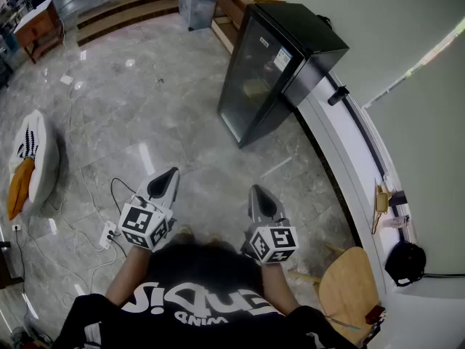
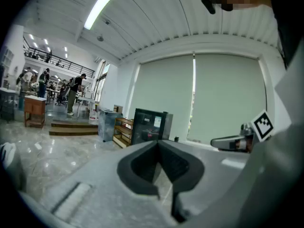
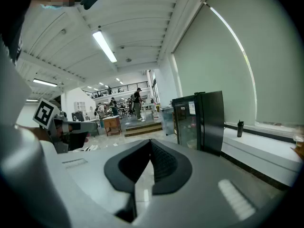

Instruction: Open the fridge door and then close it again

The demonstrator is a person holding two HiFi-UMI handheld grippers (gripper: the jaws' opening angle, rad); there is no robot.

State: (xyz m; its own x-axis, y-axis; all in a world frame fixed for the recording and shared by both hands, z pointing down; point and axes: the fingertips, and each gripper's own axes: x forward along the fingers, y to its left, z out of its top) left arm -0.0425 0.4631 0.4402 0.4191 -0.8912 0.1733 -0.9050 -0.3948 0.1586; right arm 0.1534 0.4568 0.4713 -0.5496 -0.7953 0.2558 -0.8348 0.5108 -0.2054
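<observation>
Hand-held grippers, two: you hold one in each hand, low in the head view and side by side over the grey marble floor [image 1: 145, 107], each with one marker cube at its rear. Your left hand-held gripper [image 1: 169, 177] has its jaws pressed together with nothing between them, and the left gripper view confirms the pads meeting at the tips. Your right hand-held gripper [image 1: 259, 195] is likewise fully closed and empty. Fridge [image 1: 280, 64], one: black, with a glass front door that sits flush and closed. It stands upright on the floor ahead of you and to your right, beside the long white window ledge [image 1: 349, 144], and well apart from both grippers. Neither gripper touches it. Wooden shelf unit [image 1: 231, 9], one, just behind the fridge. Wooden chair [image 1: 349, 293], one, close at your right by the ledge. Black bag [image 1: 405, 262], one, on the ledge near the chair. Dark bottle [image 3: 239, 128], one, upright on the ledge in the right gripper view. White and orange cushion [image 1: 29, 166], one, on the floor at far left. White power strip [image 1: 109, 233] with cables, one, near your left gripper. Wooden desk [image 1: 36, 24], one, far corner.
</observation>
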